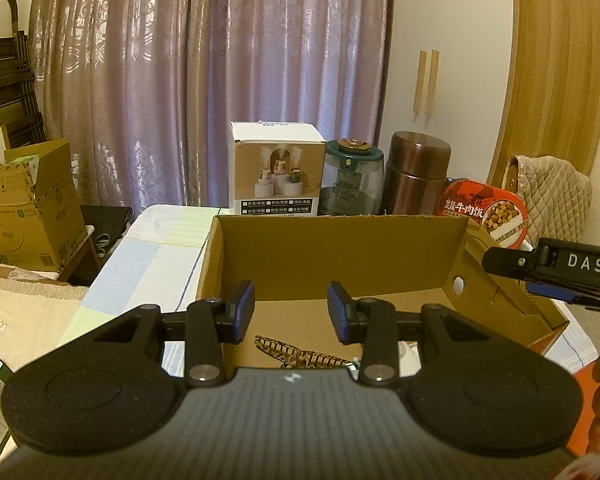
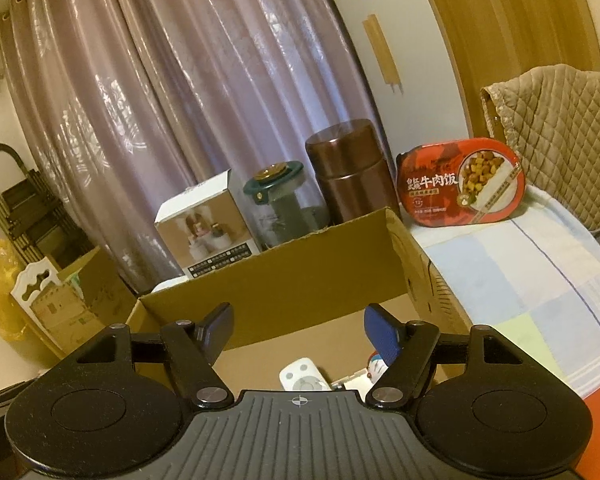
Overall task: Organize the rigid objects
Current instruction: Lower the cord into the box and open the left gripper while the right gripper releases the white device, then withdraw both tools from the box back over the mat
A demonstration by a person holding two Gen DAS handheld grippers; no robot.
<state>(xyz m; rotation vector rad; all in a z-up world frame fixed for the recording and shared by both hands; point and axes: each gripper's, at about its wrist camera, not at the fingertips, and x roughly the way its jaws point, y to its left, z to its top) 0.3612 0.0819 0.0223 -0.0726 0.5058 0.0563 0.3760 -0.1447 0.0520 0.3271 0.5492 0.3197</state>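
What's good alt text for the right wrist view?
The open right gripper hovers over a cardboard box holding a white remote. Behind the box stand a white carton, a glass jar, a brown canister and a red meal box.

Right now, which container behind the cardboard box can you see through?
The clear glass jar with the green lid; the tall brown metal canister beside it is opaque.

carton (image 2: 300, 280) on bed | remote (image 2: 302, 378) inside | box (image 2: 204, 236), jar (image 2: 284, 204), flask (image 2: 350, 172) behind it
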